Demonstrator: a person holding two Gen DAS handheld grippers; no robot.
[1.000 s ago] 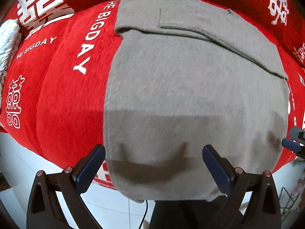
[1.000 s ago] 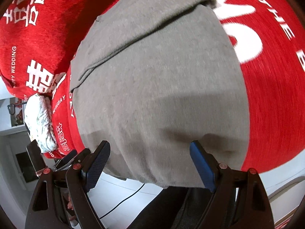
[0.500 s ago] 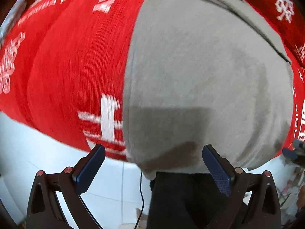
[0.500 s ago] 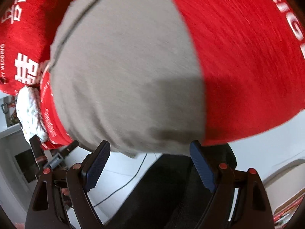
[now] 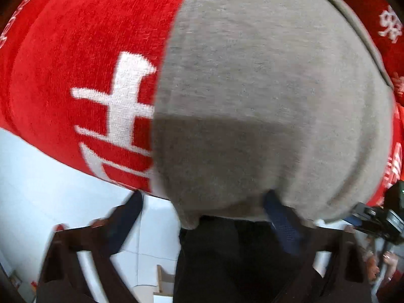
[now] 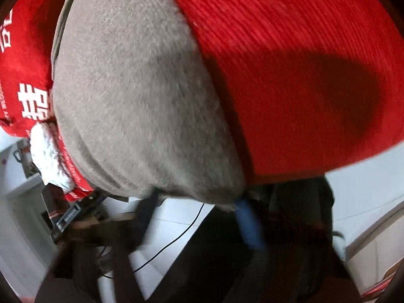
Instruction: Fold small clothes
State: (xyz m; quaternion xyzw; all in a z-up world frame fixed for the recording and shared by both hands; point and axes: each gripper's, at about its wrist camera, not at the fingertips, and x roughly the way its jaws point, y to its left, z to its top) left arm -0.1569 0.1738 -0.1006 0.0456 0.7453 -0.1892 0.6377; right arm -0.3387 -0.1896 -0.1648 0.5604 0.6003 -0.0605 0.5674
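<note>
**Both grippers closing at the garment's near hem**

The grey garment lies flat on the red cloth over the worktop, its hem hanging at the frame's bottom. The left gripper is closing, hem between its fingers. The right gripper is closing around the hem corner.

We see large white Chinese characters woven into the red cloth, near its front edge. Another white character sits by its left edge. We cannot read any of them clearly.
</note>
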